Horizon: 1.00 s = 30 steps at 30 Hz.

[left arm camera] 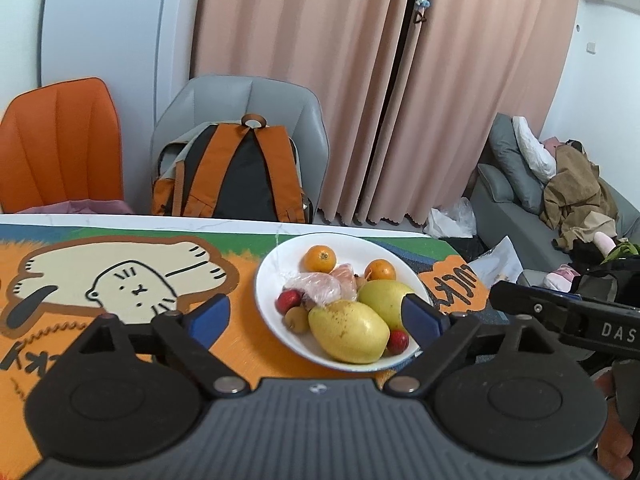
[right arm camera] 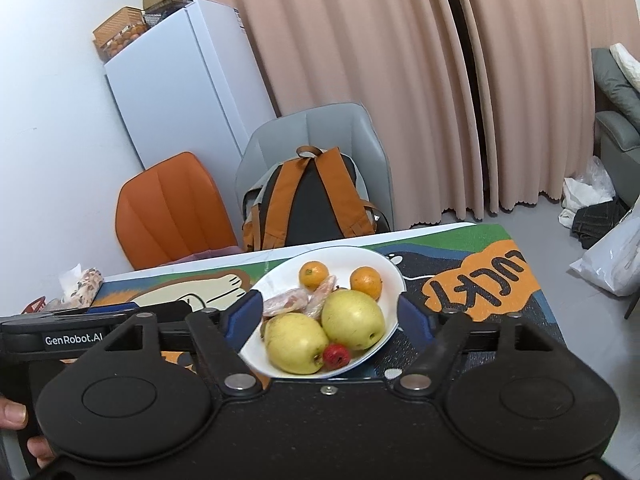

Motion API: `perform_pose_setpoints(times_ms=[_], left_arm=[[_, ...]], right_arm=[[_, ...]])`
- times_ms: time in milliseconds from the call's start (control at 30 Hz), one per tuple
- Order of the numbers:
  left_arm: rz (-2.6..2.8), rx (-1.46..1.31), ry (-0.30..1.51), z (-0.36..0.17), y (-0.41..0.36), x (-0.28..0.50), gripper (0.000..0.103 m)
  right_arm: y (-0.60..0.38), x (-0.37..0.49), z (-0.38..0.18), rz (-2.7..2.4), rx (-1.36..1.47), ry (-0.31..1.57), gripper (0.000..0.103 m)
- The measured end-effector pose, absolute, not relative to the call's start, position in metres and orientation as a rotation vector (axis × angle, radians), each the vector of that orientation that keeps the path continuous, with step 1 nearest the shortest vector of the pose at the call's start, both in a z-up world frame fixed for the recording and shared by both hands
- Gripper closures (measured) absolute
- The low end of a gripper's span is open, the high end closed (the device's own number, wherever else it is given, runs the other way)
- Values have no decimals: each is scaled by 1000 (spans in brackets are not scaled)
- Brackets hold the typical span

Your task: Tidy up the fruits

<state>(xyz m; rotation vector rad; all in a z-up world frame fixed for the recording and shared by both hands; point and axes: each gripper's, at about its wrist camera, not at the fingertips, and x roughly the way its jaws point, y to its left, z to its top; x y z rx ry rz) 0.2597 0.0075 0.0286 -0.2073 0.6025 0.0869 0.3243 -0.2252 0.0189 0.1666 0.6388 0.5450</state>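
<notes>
Pink curtains and two chairs back a tabletop (left arm camera: 120, 360) under a cartoon mat. Both the left gripper (left arm camera: 318, 316) and right gripper (right arm camera: 324, 316) hover with jaws spread wide, grasping nothing, on either side of the white bowl (right arm camera: 394, 276). All the fruit in view lies heaped in the bowl: pears (right arm camera: 354, 318), oranges (right arm camera: 366, 282), small red fruits (left arm camera: 289, 300). That fits sorting finished or pending. Readable: "GenRobot.AI", "DAS", "LUCKY".

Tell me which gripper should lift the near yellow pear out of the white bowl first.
Left, narrowly. From the left gripper, the near yellow pear lies between its open fingers, unobstructed. The right gripper is open over the white bowl too, but it frames both pears together.
</notes>
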Motion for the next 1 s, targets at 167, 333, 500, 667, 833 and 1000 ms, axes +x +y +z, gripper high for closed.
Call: perform_pose_setpoints(times_ms=[167,333,500,667,833,1000], left_arm=[[95,-203,595,30,8,238,8],[101,-201,587,32,7,218,6],[107,-208,578,33,8,199,5],[120,-210,572,34,9,180,5],[126,-195,563,39,5,161,4],[128,-186,552,44,3,142,4]], right_arm=[[-227,304,22,545,167,623,17],[-228,287,26,548,169,609,11],[-229,269,30,551,166,594,6],[-228,252,33,560,162,584,2],[-230,235,36,569,163,585,0],[-232,221,40,578,162,580,0]])
